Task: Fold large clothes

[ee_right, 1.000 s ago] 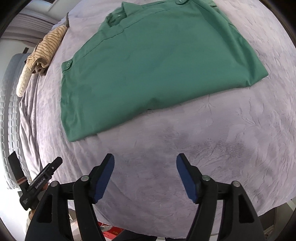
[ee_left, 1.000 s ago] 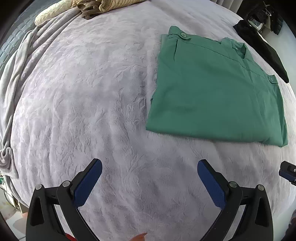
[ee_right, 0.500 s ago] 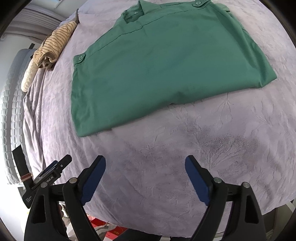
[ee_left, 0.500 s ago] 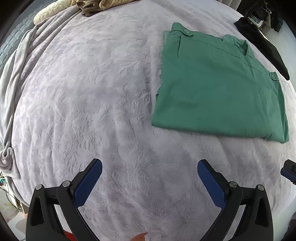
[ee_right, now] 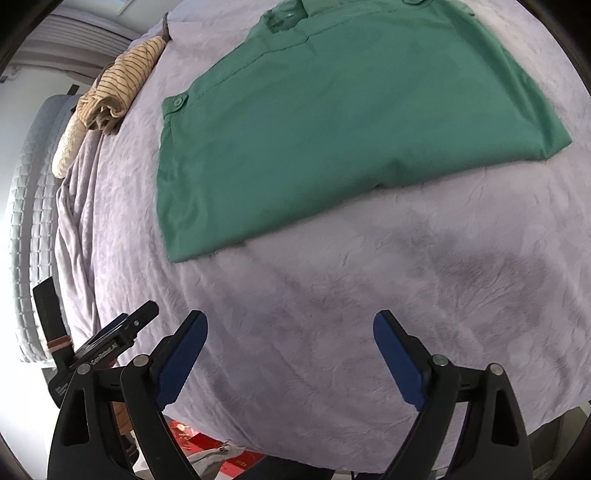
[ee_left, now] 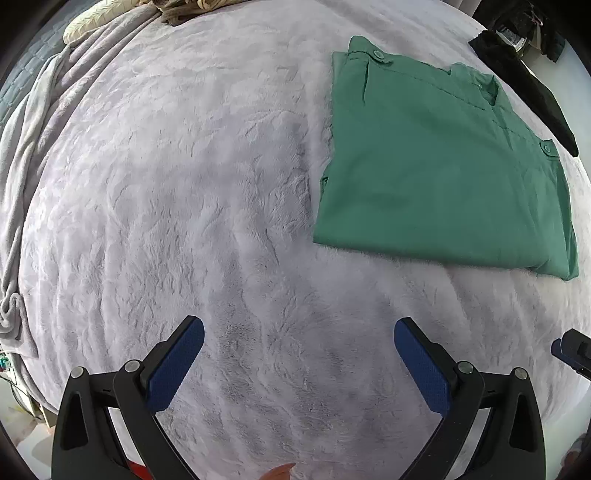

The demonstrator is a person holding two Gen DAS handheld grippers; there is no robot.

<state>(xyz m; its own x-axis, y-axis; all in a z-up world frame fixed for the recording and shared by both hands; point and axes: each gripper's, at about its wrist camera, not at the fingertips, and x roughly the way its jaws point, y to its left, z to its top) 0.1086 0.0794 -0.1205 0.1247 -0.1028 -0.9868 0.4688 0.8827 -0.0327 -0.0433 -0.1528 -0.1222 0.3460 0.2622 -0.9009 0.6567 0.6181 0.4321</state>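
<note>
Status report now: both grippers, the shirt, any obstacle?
Left gripper open, empty. Right gripper open, empty. Green shirt folded flat on bed. Nothing in the way.

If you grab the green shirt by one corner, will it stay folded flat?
Probably not. The green shirt looks like thin, soft cloth lying in loose layers, so it would likely droop and unfold. It probably slides little on the fuzzy blanket.

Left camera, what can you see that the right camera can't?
Only the left camera shows the black cloth past the shirt. Only the right camera shows the red things below the bed's edge. Both show the folded green shirt flat on the lilac blanket, the striped cloth, and open, empty grippers: left gripper, right gripper.
</note>
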